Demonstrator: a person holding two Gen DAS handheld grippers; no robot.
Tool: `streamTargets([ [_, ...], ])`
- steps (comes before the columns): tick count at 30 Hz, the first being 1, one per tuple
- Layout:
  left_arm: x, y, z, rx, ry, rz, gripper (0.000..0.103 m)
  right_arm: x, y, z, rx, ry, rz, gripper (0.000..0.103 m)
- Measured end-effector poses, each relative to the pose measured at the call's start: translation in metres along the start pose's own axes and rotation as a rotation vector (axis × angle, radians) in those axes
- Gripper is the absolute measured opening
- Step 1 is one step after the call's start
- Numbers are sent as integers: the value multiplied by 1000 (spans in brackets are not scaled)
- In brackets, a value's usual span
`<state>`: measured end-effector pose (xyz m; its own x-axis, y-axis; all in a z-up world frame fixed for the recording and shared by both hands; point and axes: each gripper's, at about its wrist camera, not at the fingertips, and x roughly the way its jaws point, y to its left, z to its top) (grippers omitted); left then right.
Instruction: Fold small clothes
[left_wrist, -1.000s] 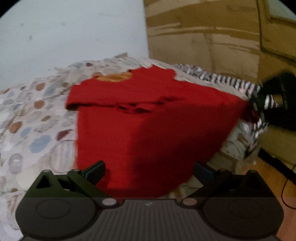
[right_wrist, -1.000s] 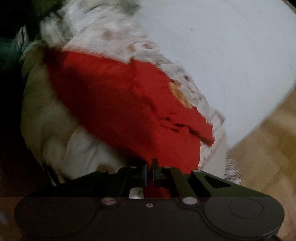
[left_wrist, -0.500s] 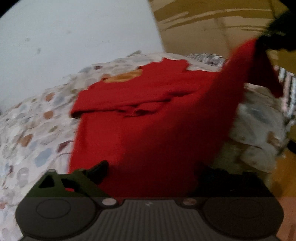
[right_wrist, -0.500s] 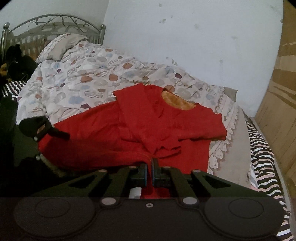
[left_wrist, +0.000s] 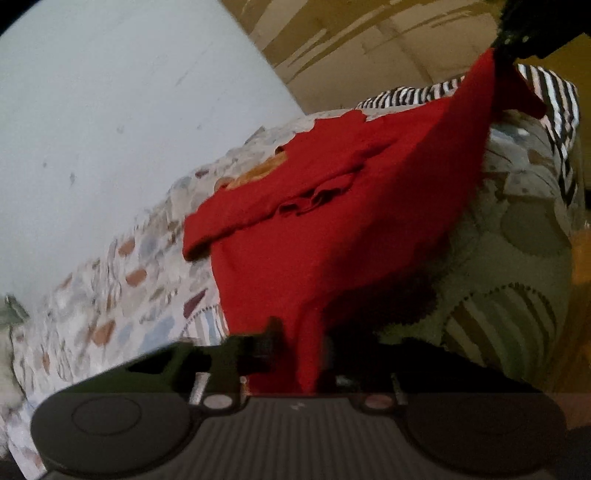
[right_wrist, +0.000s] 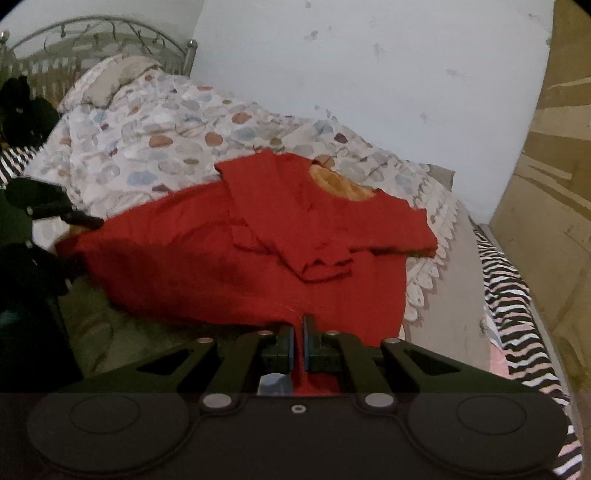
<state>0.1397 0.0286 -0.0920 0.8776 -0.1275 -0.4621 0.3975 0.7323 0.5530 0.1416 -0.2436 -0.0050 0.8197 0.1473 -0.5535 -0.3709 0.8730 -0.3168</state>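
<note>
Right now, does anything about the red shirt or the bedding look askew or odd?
Nothing looks damaged. The red knit shirt lies crooked on the pebble-print quilt, its hem lifted off the bed by both tongs: the right tongs shut on one corner, the left tongs on the other.

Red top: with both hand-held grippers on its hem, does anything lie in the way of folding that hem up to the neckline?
Nothing visible does. The red top has only its own folded-in sleeves between the hem and the neckline, on the quilt.

One red shirt (right_wrist: 236, 266), one quilt (right_wrist: 155, 140), two tools.
</note>
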Motion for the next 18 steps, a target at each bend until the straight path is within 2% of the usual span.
streamTargets([
  [3, -5, 4, 3, -26, -26, 9, 9, -1, 14, -9, -79, -13, -67, 3],
  [7, -30, 15, 12, -105, -127, 71, 8, -9, 33, -17, -185, -61, -164, 3],
  [10, -51, 25, 25, -146, -208, 120, 7, -23, 35, -16, -188, -114, -217, 2],
  [14, -81, 36, 42, -161, -276, 152, 6, -47, 35, -9, -189, -189, -277, 2],
  [18, -123, 44, 53, -168, -316, 142, 6, -83, 37, -2, -174, -249, -306, 2],
])
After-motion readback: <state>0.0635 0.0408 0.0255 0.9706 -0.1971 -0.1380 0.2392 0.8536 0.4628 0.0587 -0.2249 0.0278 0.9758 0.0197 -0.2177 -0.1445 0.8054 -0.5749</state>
